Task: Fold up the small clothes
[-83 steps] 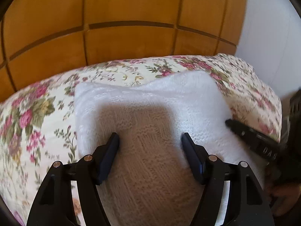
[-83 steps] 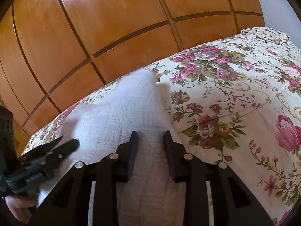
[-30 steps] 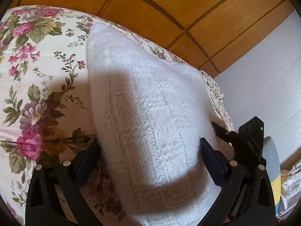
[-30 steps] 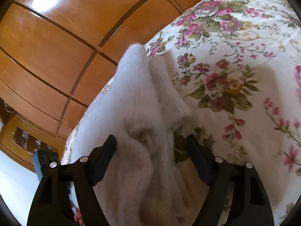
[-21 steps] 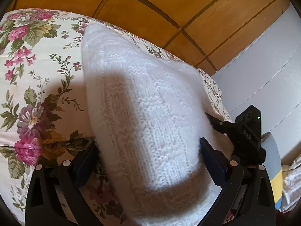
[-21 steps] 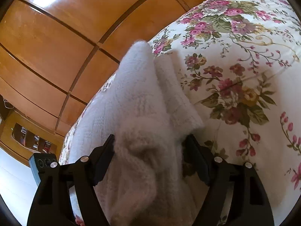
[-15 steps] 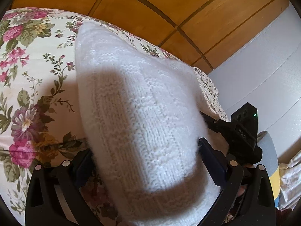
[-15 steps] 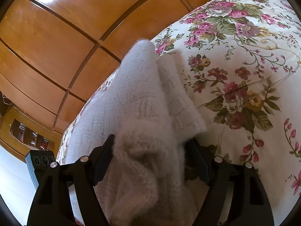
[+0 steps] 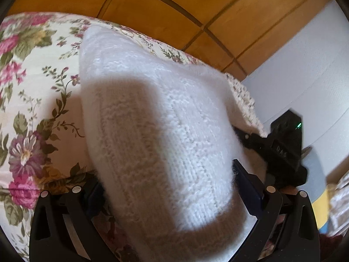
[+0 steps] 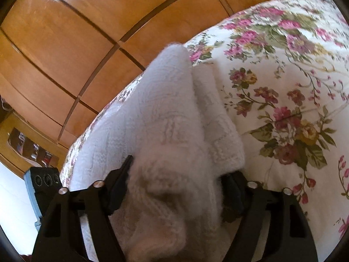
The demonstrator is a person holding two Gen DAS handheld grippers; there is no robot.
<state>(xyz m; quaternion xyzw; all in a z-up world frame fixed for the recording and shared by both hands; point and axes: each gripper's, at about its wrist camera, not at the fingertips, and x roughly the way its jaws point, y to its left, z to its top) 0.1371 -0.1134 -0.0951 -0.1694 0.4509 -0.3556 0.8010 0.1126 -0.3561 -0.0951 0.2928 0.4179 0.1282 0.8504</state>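
Note:
A folded white knit garment (image 9: 152, 135) lies on the flowered bedspread (image 9: 32, 83). My left gripper (image 9: 168, 187) is wide open, its two fingers on either side of the garment's near end, the cloth bulging up between them. The right gripper's body (image 9: 281, 150) shows at the garment's right edge. In the right wrist view the same garment (image 10: 165, 126) shows as stacked fluffy layers. My right gripper (image 10: 176, 185) is wide open with the thick folded edge between its fingers, lifted a little off the bedspread (image 10: 283, 100).
A wooden panelled wardrobe (image 9: 174, 6) stands just behind the bed. A white wall (image 9: 305, 69) is at the right. A blue and yellow object (image 9: 316, 187) sits low at the right. The left gripper's body (image 10: 43, 181) shows at lower left in the right wrist view.
Both grippers went from resting on the flat garment to straddling its ends with jaws wide. Over the last second the garment bunched and rose between the fingers, and both views shifted slightly.

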